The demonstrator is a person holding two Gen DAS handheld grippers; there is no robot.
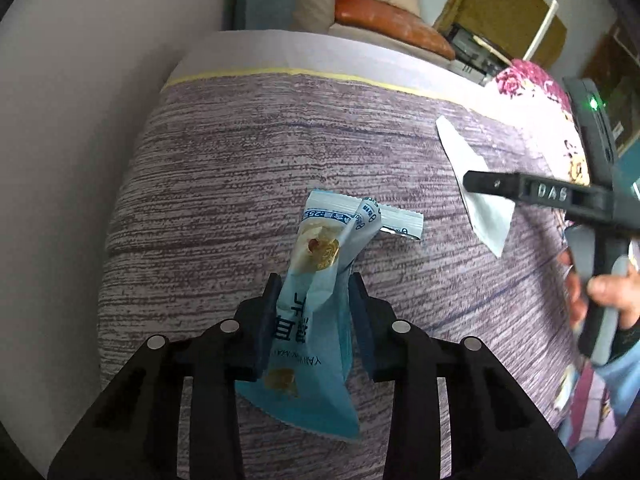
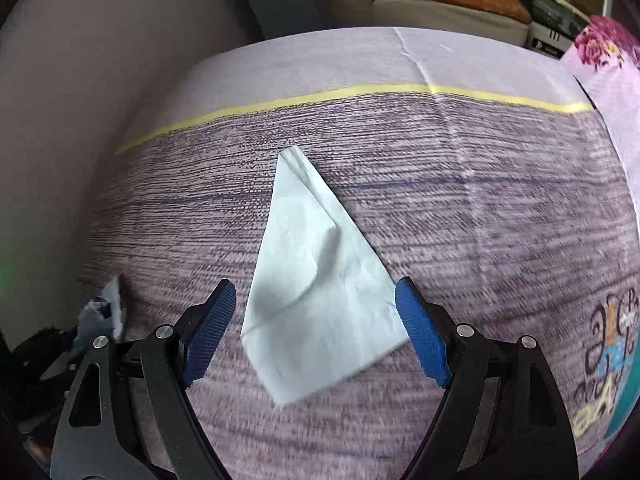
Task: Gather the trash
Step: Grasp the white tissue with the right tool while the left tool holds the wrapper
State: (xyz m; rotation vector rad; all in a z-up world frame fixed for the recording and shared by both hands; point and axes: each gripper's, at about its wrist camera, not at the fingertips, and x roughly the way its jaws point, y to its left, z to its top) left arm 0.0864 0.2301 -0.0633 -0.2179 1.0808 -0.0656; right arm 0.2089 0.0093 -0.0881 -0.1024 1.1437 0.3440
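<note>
left gripper grips wrapper; tissue partly blurred.

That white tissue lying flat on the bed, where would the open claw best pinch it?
On the raised crease near the middle of the tissue, coming straight down from above. The rest lies flat against the purple bedspread, so only that fold gives the open right gripper something to close on.
</note>
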